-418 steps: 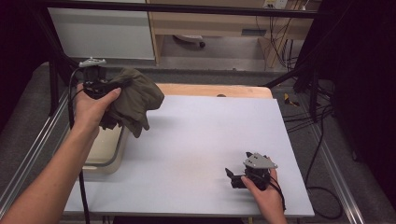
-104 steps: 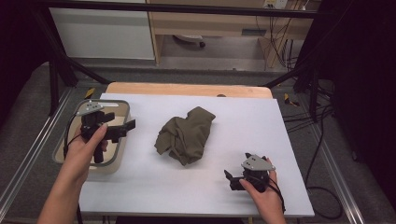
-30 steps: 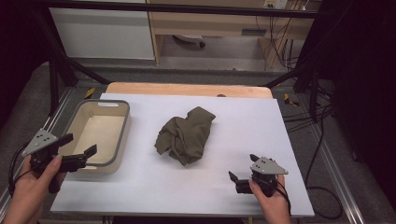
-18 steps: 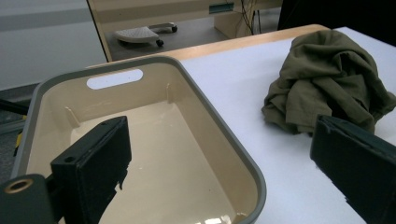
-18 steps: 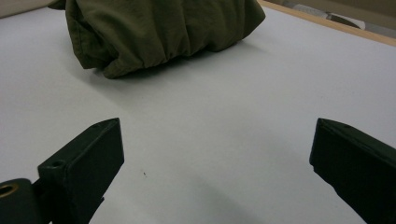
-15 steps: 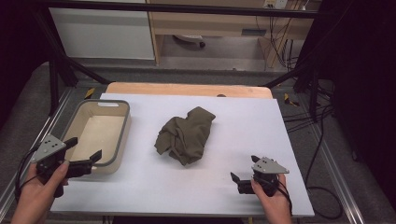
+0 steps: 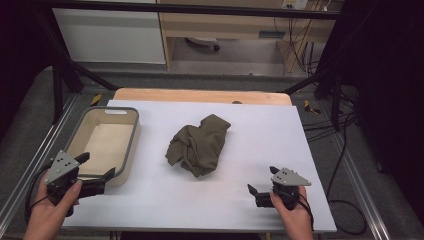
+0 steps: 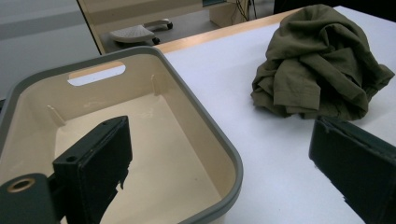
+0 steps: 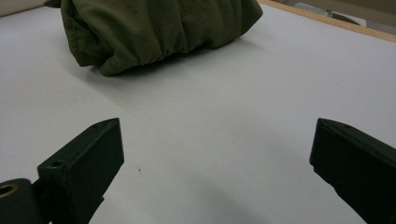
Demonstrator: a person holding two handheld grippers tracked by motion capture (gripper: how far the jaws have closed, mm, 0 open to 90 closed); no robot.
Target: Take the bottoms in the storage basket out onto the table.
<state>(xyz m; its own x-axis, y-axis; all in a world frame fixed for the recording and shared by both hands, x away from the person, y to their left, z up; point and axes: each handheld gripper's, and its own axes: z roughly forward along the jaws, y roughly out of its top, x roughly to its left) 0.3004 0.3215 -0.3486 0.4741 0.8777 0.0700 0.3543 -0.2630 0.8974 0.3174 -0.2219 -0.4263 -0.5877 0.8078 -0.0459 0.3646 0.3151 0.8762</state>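
A crumpled olive-green cloth [image 7: 197, 145] lies in the middle of the white table. The left gripper view has this cloth [image 8: 317, 65] at upper right, and the right gripper view has the cloth [image 9: 154, 28] at top. My left gripper [image 7: 96, 167] stands open at the near end of a beige bin [image 7: 129, 150] with a grey rim. In its own view the left gripper [image 8: 219, 140] straddles the bin's near corner [image 8: 205, 116], one jaw over the bare inside. My right gripper [image 7: 261, 181] is open near the front right edge, low over bare table, right gripper [image 9: 215, 135] holding nothing.
The white tabletop [image 7: 260, 130] ends in a wooden strip [image 7: 200, 95] at the back. Metal rails run along both sides, and cables hang at the right beyond the table [image 7: 345, 130]. A chair base [image 7: 200, 45] and cabinets stand farther back.
The cloth, once held by my left gripper over the bin, now lies mid-table. In the last second my left gripper has shifted right toward the bin's near end. My right gripper has hardly moved.
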